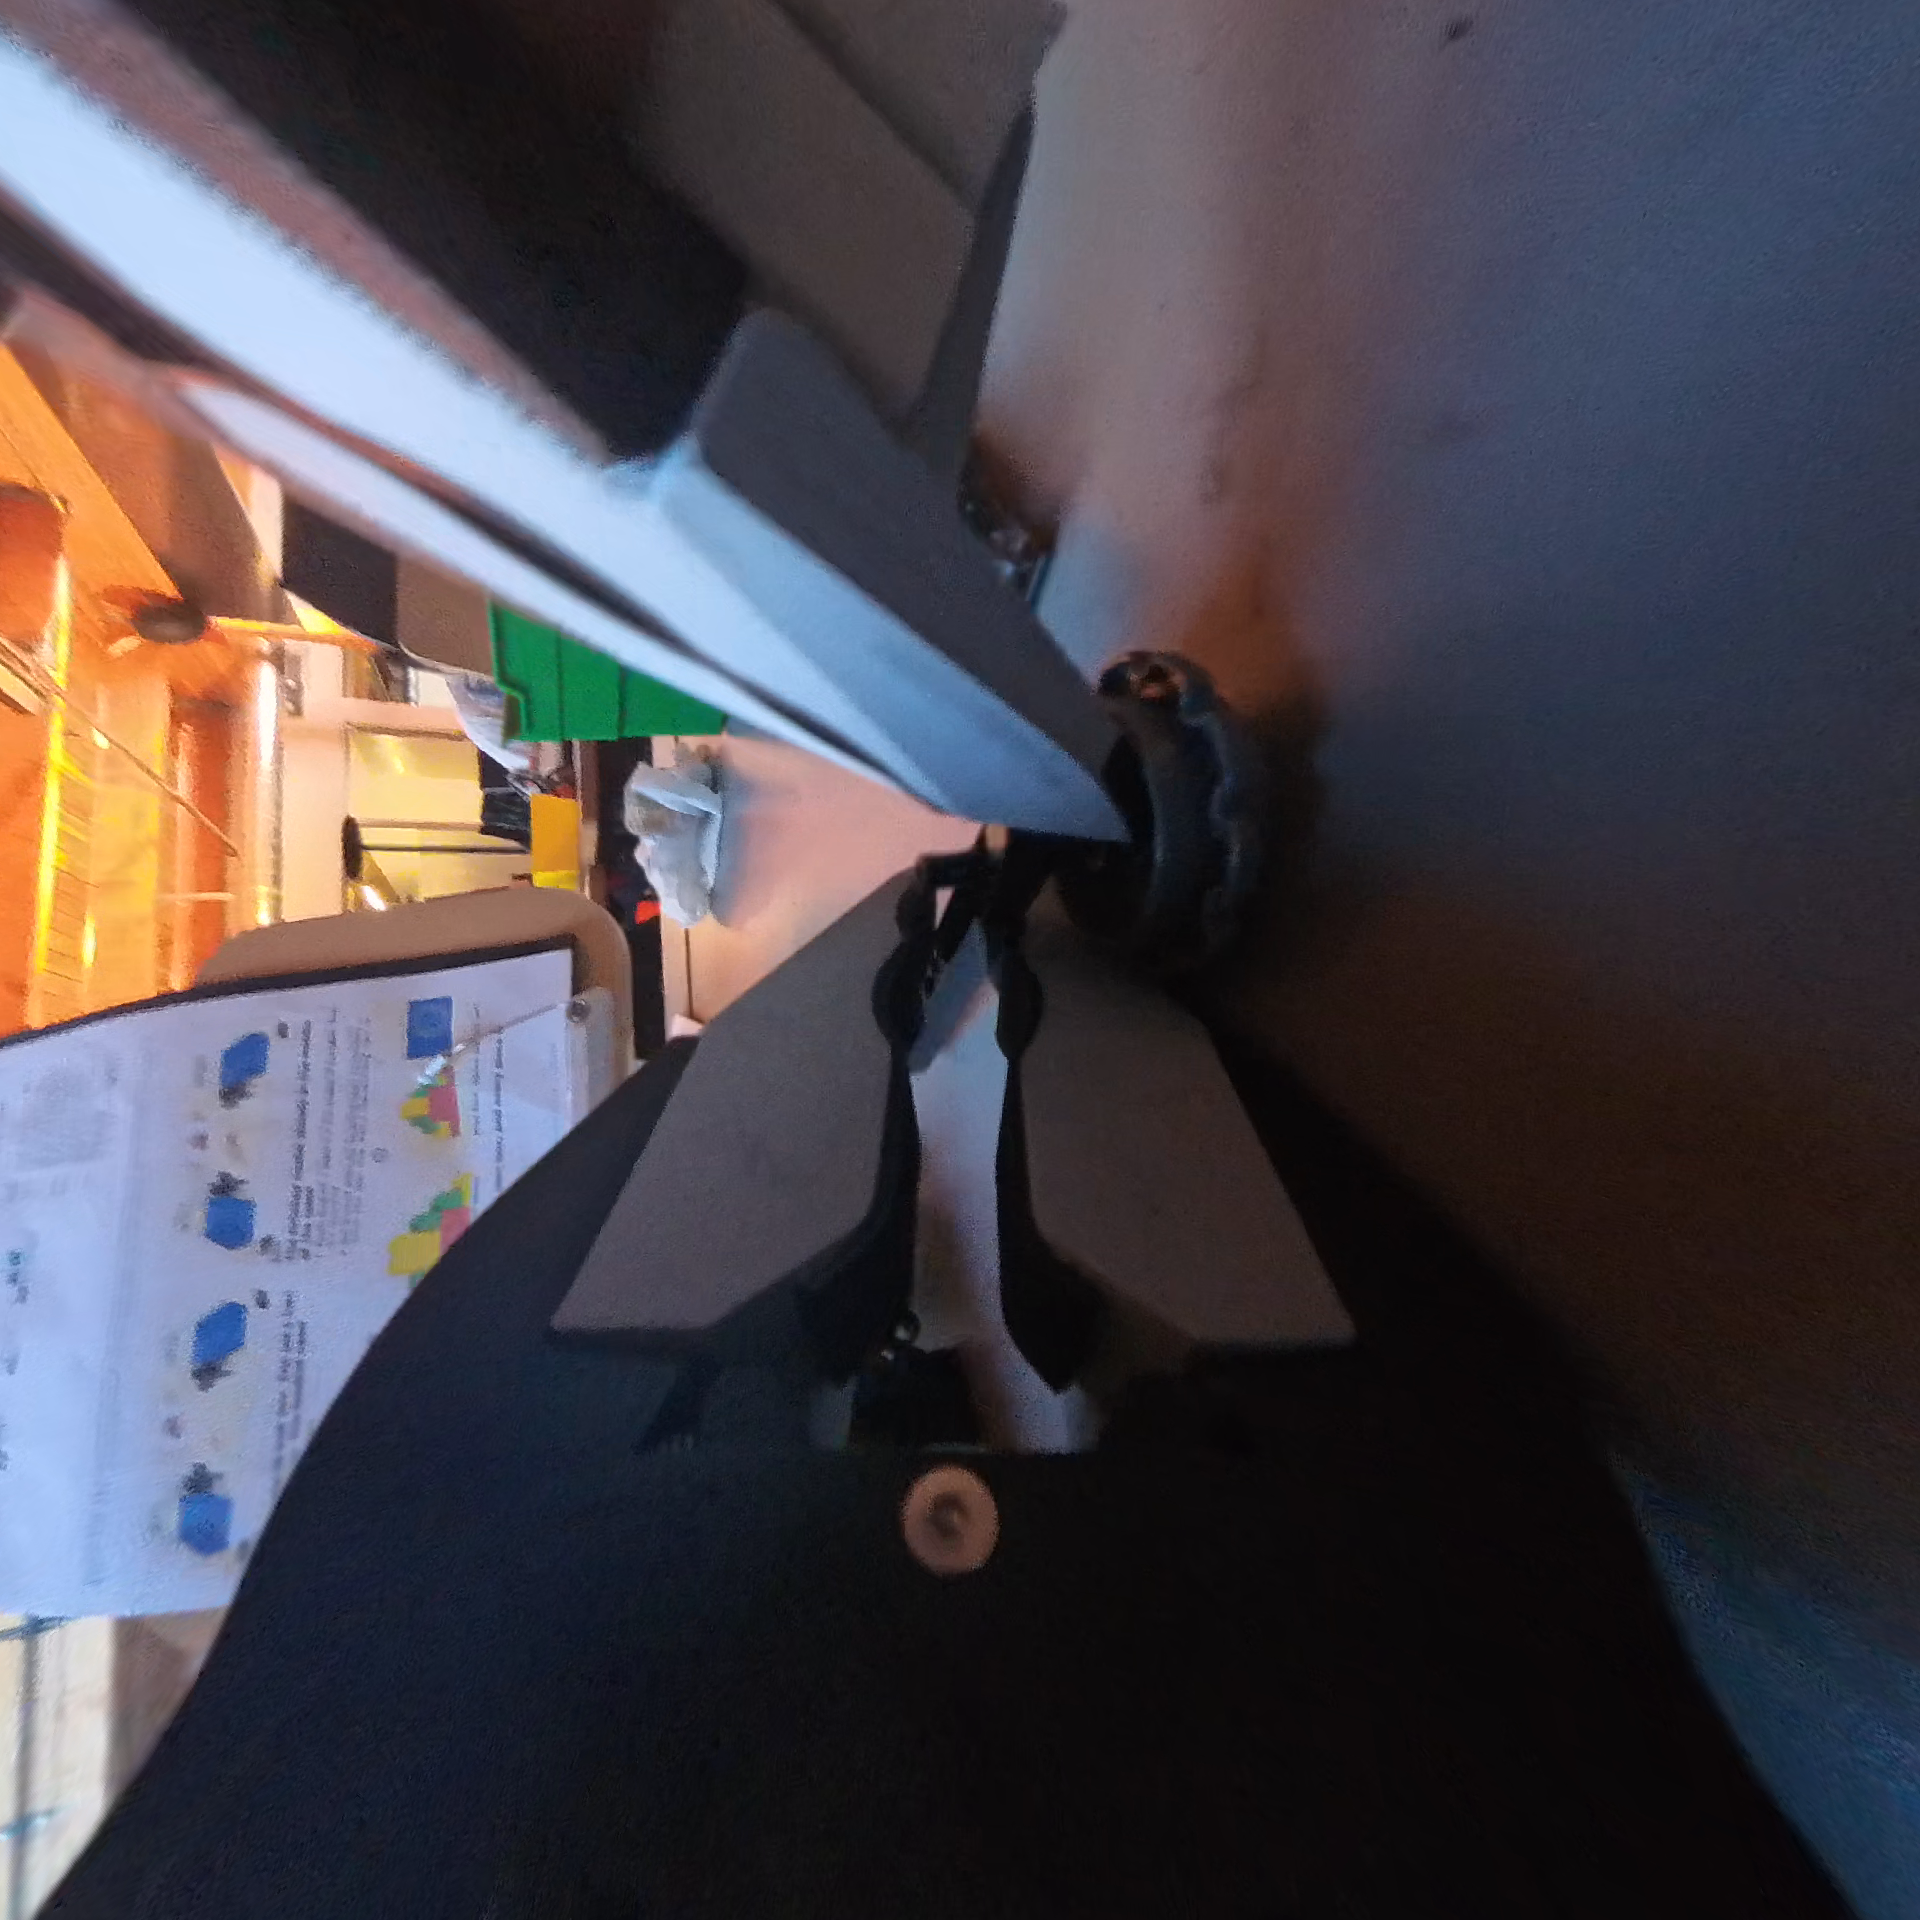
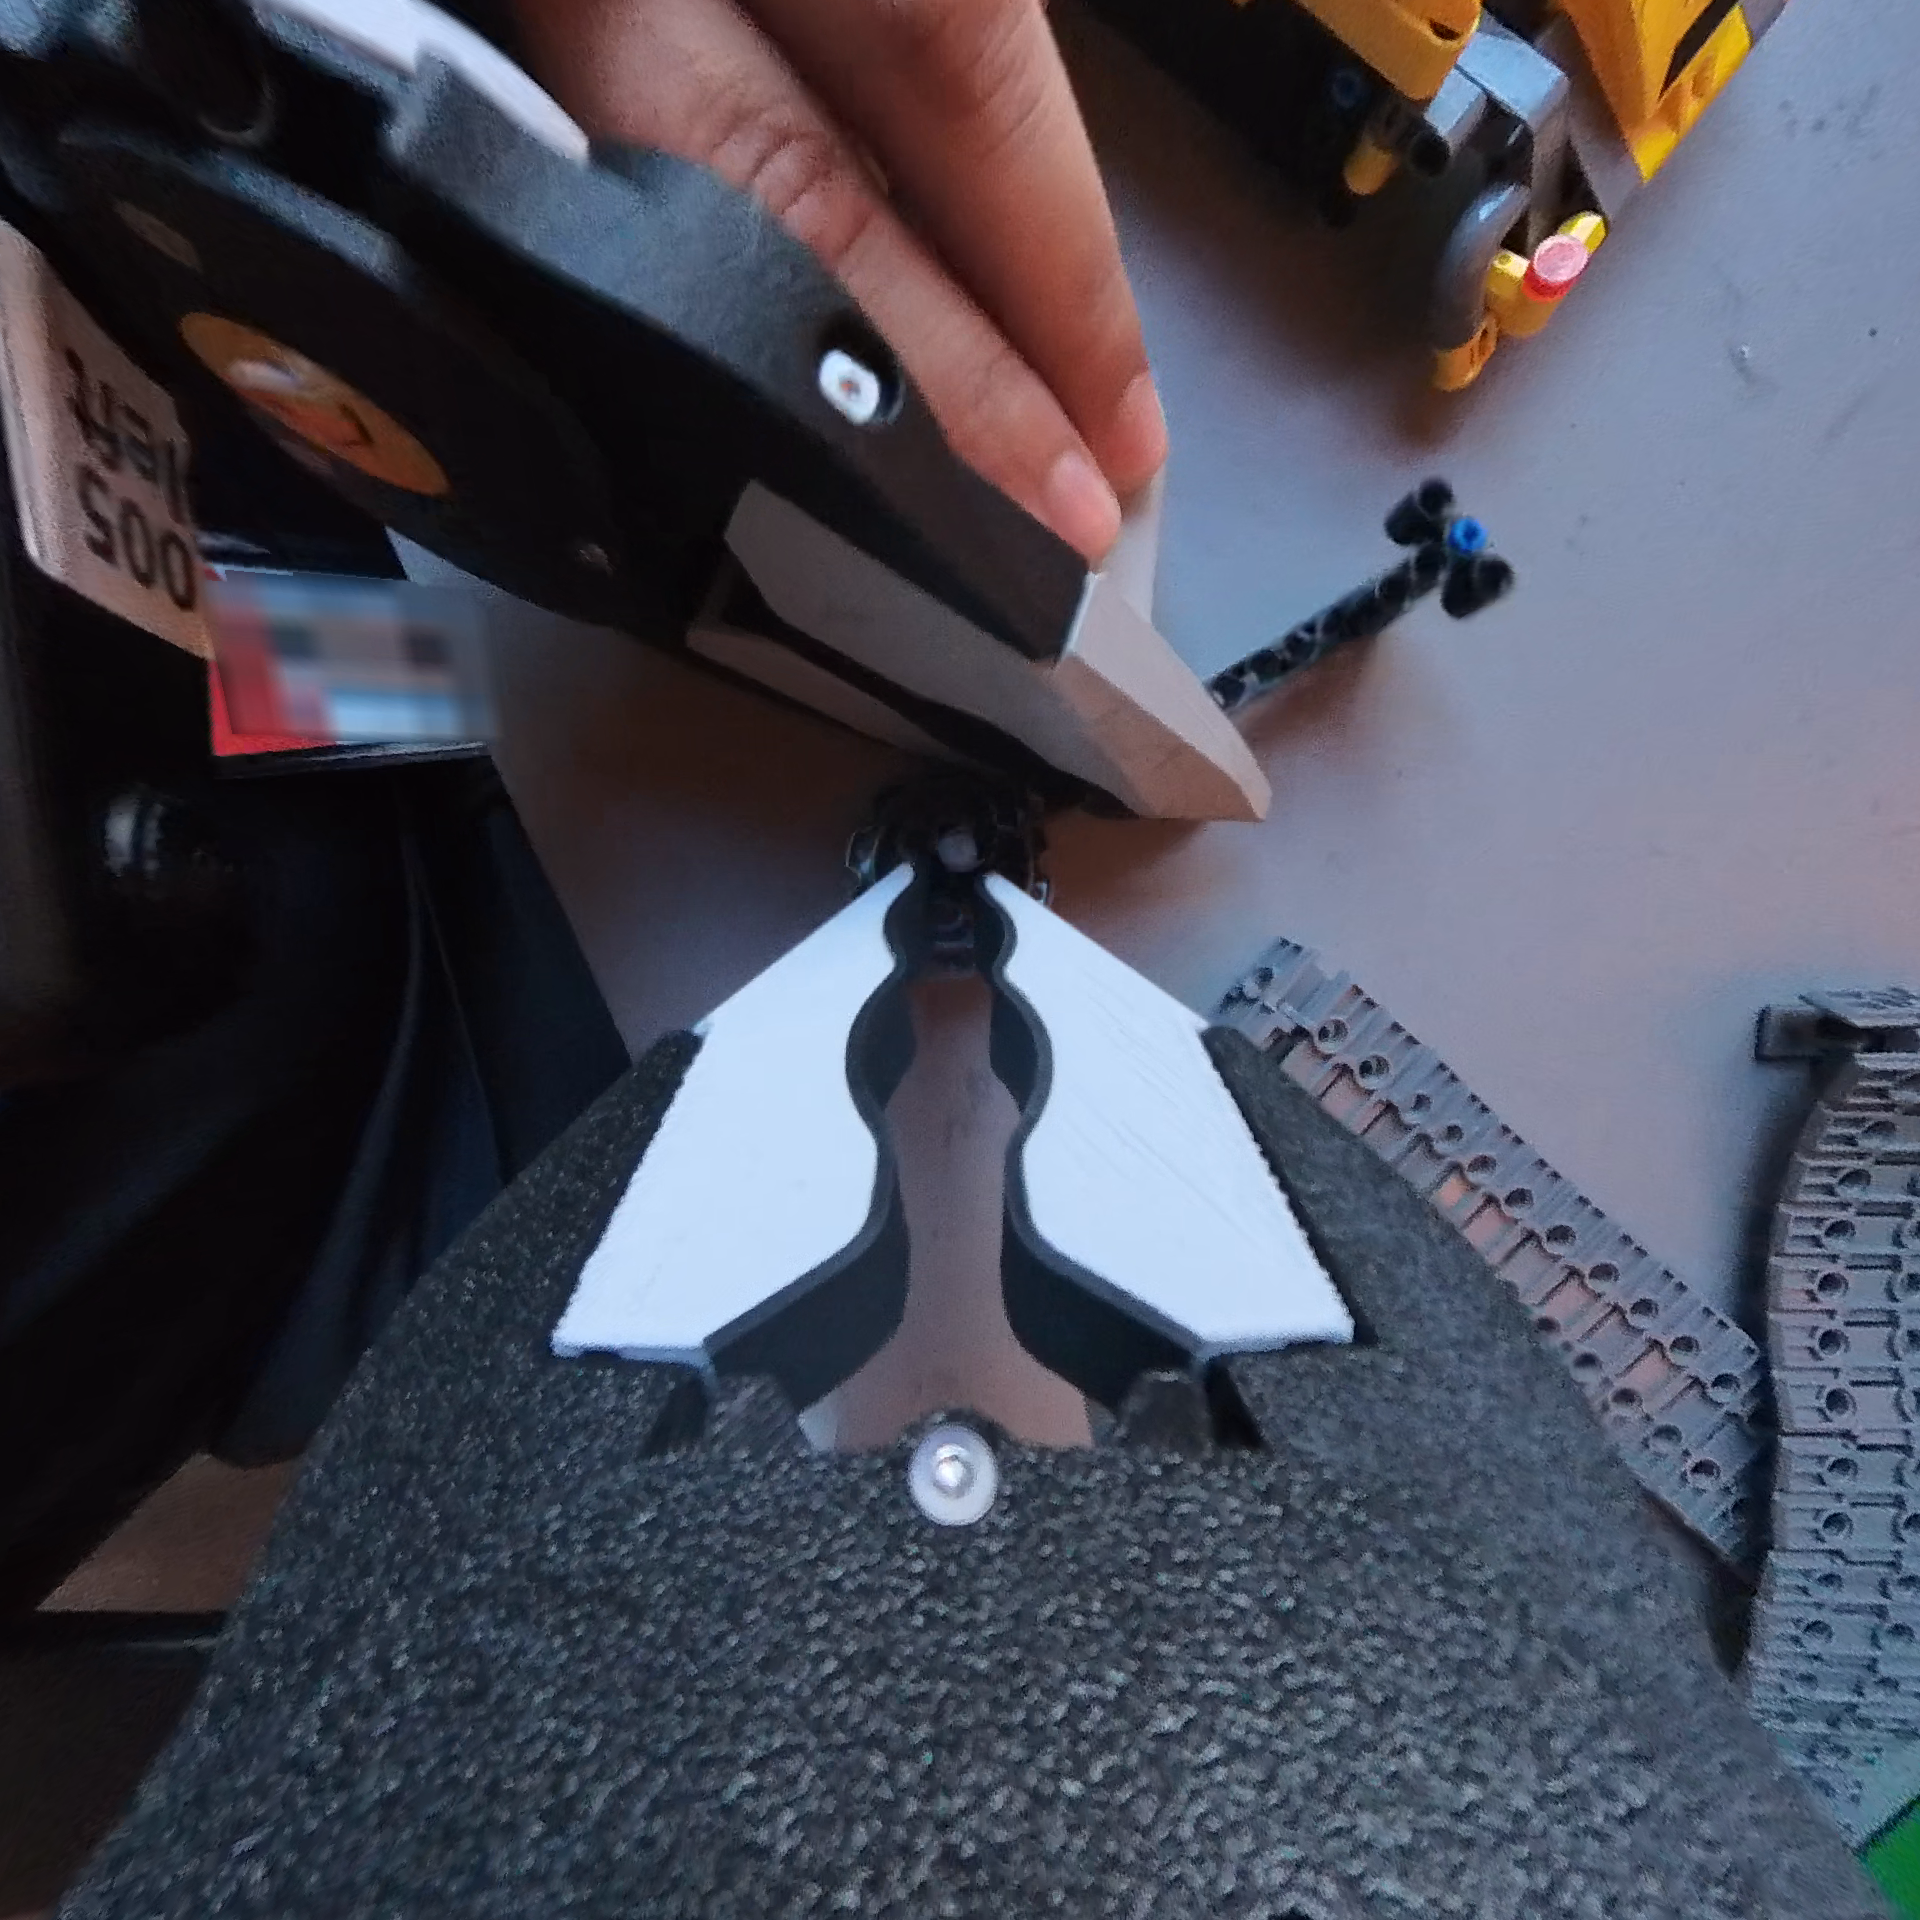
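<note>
A small black toothed wheel (image 1: 1184,800) with a black connector piece sits just above the grey table, between both grippers. My left gripper (image 1: 964,894) is shut on the black connector next to the wheel. My right gripper (image 2: 951,883) is shut on the same small black assembly (image 2: 951,920), which has a pale pin (image 2: 956,850) at its tip. In the right wrist view the left gripper's fingers (image 2: 1143,717) come in from the upper left, held by a hand (image 2: 935,260), and cover the wheel. In the left wrist view the right gripper's fingers (image 1: 831,644) reach the wheel from the upper left.
A yellow and grey toy vehicle (image 2: 1507,156) stands at the far right. A black beam with a blue pin (image 2: 1382,613) lies beyond the grippers. Two grey track strips (image 2: 1507,1226) (image 2: 1839,1351) lie to the right. A picture sheet (image 1: 260,1247) and a green bin (image 1: 592,686) are behind. Left tips to right tips: about 6 cm.
</note>
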{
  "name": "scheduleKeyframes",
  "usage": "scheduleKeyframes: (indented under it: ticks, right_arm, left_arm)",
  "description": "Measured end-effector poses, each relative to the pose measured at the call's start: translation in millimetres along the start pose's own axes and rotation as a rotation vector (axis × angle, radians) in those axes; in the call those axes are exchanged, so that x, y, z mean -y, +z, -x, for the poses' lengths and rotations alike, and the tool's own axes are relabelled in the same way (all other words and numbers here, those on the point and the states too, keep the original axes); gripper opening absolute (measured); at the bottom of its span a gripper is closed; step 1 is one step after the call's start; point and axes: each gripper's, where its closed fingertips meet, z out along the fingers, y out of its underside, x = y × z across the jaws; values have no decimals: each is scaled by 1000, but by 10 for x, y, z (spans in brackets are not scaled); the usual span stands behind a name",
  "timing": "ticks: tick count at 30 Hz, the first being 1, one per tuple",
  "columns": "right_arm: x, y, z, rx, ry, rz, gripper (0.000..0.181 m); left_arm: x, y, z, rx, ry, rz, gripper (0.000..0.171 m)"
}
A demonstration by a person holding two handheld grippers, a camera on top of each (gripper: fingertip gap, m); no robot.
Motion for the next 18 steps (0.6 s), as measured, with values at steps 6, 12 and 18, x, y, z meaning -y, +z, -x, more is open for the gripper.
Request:
scheduleKeyframes:
  ticks: [6,12,18]
  right_arm:
    - [7,21,8,-26,32,14,2]
    - [26,49,-16,-20,88,-43,1]
    - [25,60,-66,-76,91,-101,2]
  left_arm:
    - [-25,-48,42,-14,-66,-4,10]
    - [-74,-57,41,-74,-179,-6,12]
    - [-77,-89,58,-93,-225,-20,12]
